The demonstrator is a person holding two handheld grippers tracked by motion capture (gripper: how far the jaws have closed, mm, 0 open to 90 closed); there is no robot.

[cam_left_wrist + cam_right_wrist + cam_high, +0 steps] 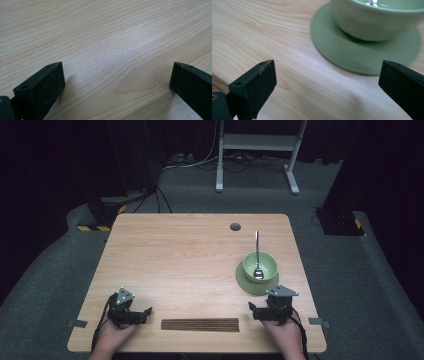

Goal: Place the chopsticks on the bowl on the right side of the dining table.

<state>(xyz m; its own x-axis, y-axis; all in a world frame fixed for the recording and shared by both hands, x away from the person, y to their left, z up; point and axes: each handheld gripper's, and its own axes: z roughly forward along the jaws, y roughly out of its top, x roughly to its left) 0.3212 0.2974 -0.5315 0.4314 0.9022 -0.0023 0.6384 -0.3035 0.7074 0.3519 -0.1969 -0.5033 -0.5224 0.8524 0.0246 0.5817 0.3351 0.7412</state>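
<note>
Down in the lower left of the high view, the left gripper (145, 311) was held low over the bare table (190, 250). Its jaws were spread wide, and nothing was held or touched between them; in the left gripper view just plain wood was seen past the two black fingers (42, 90).

Next, along the bottom middle of that high view, a flat brown mat of thin sticks (200, 324) was laid out between the two grippers. It was not touched by either one.

Over at the lower right, the right gripper (251, 309) was kept just below a green plate (245, 282). A green bowl (260, 265) was set on that plate, and a spoon (257, 257) was left standing in the bowl. In the right gripper view the plate (362, 57) and bowl (377, 22) were seen close ahead, and the jaws were wide apart, with nothing gripped.

So it could be judged that the work was hardly begun: nothing was picked up yet, and the bowl was likely to be reached for next.
</note>
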